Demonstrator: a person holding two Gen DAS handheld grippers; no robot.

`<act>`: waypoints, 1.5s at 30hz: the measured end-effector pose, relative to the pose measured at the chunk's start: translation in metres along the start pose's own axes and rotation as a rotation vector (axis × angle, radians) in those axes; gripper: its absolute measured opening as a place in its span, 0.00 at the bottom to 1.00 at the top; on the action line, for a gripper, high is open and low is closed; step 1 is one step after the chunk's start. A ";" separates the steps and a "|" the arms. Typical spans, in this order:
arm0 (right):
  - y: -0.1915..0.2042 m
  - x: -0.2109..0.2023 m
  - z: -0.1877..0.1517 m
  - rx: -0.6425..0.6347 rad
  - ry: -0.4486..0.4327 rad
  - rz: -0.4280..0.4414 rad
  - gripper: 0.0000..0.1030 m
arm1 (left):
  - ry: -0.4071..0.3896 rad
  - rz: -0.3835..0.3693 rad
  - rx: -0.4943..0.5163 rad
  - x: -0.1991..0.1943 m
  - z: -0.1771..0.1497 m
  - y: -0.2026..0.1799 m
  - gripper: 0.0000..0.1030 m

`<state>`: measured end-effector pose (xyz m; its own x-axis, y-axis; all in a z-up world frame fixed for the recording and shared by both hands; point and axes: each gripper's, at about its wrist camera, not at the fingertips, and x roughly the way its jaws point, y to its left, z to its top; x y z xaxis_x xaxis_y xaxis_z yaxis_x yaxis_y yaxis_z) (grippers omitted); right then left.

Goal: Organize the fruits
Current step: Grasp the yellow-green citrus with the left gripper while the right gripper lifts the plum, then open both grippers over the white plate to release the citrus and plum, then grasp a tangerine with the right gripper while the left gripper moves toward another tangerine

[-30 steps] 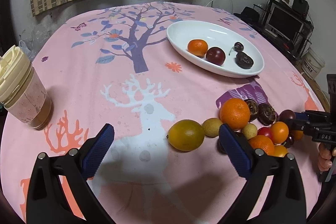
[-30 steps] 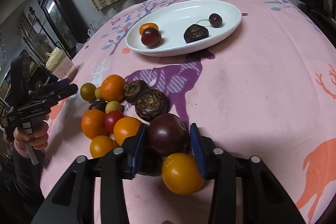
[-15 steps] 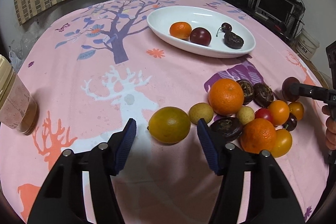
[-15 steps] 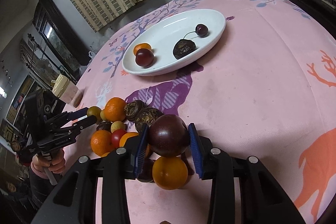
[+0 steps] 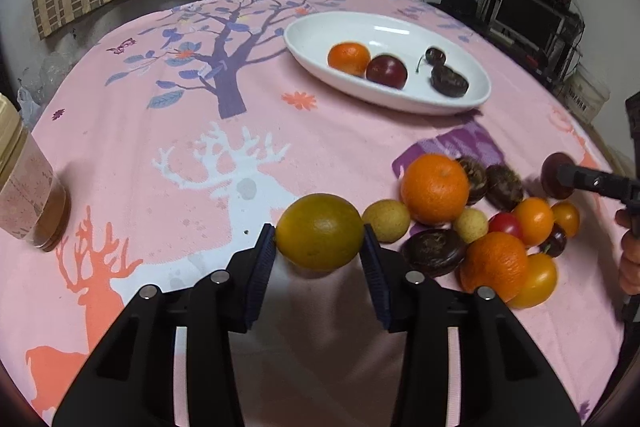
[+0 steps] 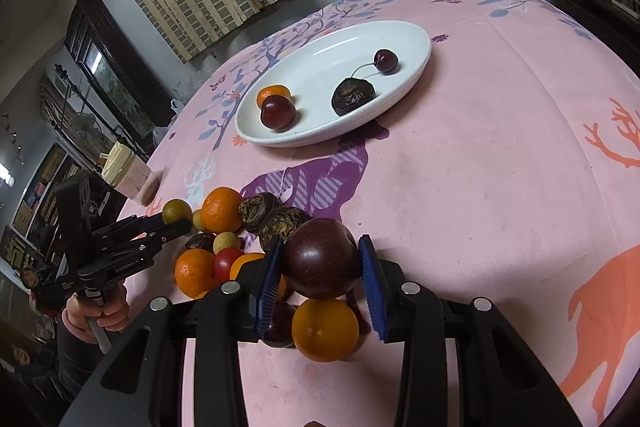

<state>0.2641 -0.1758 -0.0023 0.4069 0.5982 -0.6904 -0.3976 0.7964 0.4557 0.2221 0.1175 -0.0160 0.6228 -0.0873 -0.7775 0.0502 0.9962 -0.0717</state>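
Observation:
My left gripper [image 5: 319, 241] is shut on a yellow-green citrus fruit [image 5: 319, 231], low over the pink tablecloth. My right gripper [image 6: 320, 263] is shut on a dark purple plum [image 6: 320, 259], lifted above the fruit pile [image 6: 224, 239]. The pile [image 5: 480, 223] holds oranges, small tomatoes, yellow fruits and dark brown fruits. A white oval plate [image 5: 320, 31] at the far side holds a tangerine [image 5: 349, 58], a plum [image 5: 386, 71], a cherry [image 5: 435, 55] and a dark brown fruit [image 5: 449, 82]. The plate also shows in the right wrist view [image 6: 320, 67].
A lidded cup with a pink drink [image 5: 24, 187] stands at the table's left edge. An orange-yellow fruit [image 6: 325, 330] lies under my right gripper. Shelves and a monitor [image 5: 528, 15] stand beyond the table's right side.
My left gripper moved forward and closed on the yellow-green citrus. My right gripper lifted the plum higher above the pile.

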 end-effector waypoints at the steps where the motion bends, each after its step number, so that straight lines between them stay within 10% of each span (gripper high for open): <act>1: 0.001 0.000 0.003 0.002 -0.007 0.014 0.38 | -0.011 -0.018 -0.012 -0.004 0.004 0.001 0.41; 18: 0.007 0.078 0.131 -0.008 -0.069 -0.013 0.38 | -0.067 -0.080 0.015 0.070 0.164 -0.050 0.41; 22: 0.002 0.084 0.134 -0.011 -0.070 -0.013 0.49 | -0.087 -0.018 0.004 0.072 0.173 -0.055 0.79; 31: 0.015 0.041 0.116 -0.051 -0.128 -0.023 0.67 | -0.192 0.041 0.020 -0.009 0.118 -0.047 0.95; 45: 0.006 -0.006 -0.023 0.031 -0.067 -0.009 0.69 | -0.132 0.014 -0.095 -0.039 -0.019 -0.014 0.96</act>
<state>0.2404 -0.1768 -0.0081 0.4648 0.5947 -0.6559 -0.3686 0.8035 0.4674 0.1823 0.1070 0.0039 0.7203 -0.0662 -0.6905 -0.0292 0.9917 -0.1255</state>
